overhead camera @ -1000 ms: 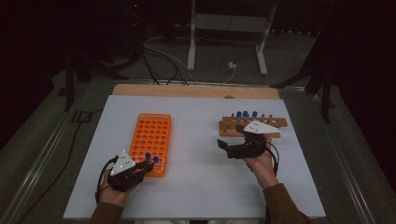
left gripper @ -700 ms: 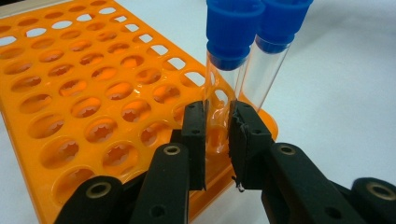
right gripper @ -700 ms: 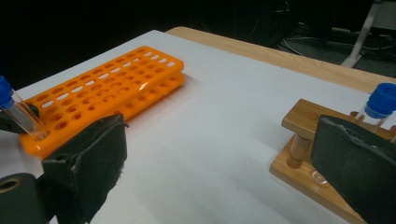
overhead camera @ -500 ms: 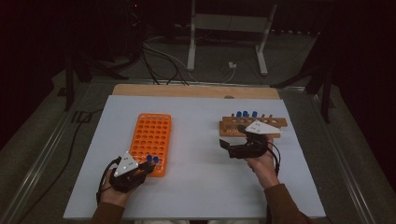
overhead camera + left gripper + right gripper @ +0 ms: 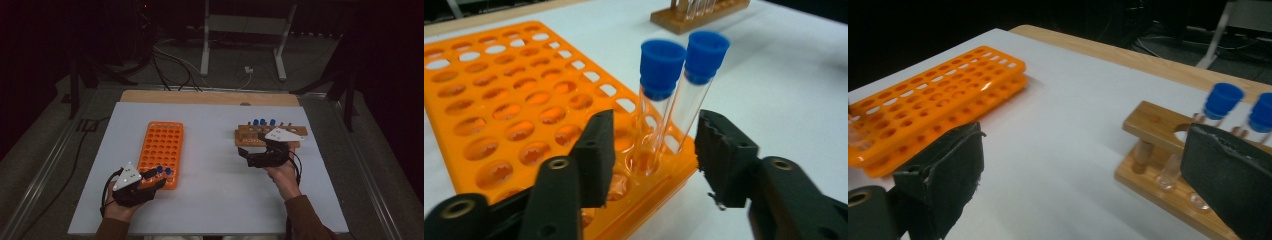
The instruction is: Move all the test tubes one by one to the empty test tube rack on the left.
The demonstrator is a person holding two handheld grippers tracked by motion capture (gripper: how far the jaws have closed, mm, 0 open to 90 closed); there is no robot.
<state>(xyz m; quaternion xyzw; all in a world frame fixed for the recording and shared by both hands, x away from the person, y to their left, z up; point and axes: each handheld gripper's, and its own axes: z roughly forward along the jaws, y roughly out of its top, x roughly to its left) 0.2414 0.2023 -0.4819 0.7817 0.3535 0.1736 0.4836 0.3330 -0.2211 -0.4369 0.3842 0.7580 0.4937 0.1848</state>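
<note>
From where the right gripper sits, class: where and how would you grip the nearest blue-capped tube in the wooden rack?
Probably grip the nearest blue-capped tube on the clear glass just under its cap, jaws either side, then lift straight up. It stands upright in the wooden rack, whose top bar hides the lower part. The right gripper is open.

This is a lab: an orange tube rack and a wooden tube rack on a white table, cables behind.
</note>
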